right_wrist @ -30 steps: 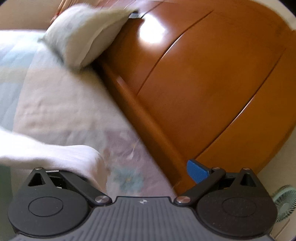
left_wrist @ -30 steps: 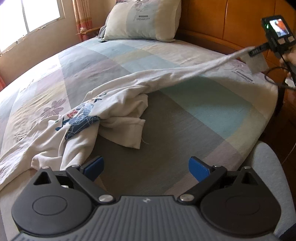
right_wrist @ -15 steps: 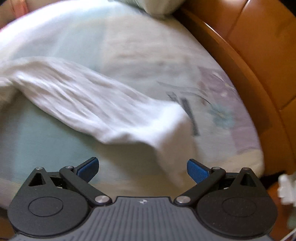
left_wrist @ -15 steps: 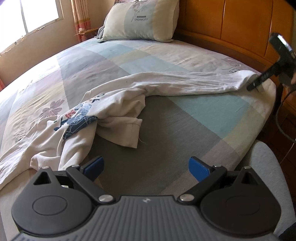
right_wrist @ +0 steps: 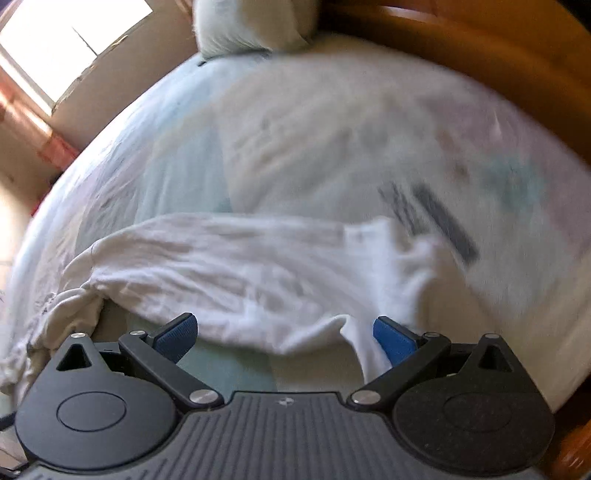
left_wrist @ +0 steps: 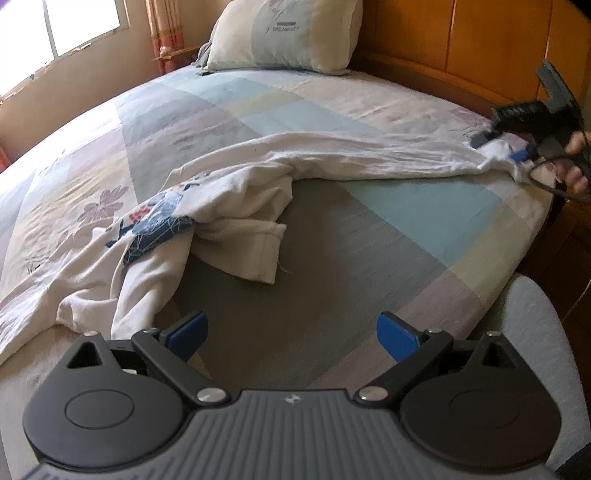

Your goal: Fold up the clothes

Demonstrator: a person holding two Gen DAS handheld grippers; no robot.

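- Since the earlier frames, the white garment (left_wrist: pixel 229 206) has dropped from the air onto the bed (left_wrist: pixel 369 236), and the right gripper (right_wrist: pixel 284 334) has let go of its end.
- Now the garment lies crumpled near the bed's front left edge, with one long part stretched flat toward the right corner.
- Its far end lies bunched between and just ahead of the right gripper's spread blue fingers (right_wrist: pixel 393 339); the view is blurred.
- The left gripper (left_wrist: pixel 291 334) hovers wide open over bare bedspread, gripping nothing, with the garment just to its left.
- A pillow (left_wrist: pixel 284 33) leans against the wooden headboard (left_wrist: pixel 461 40).
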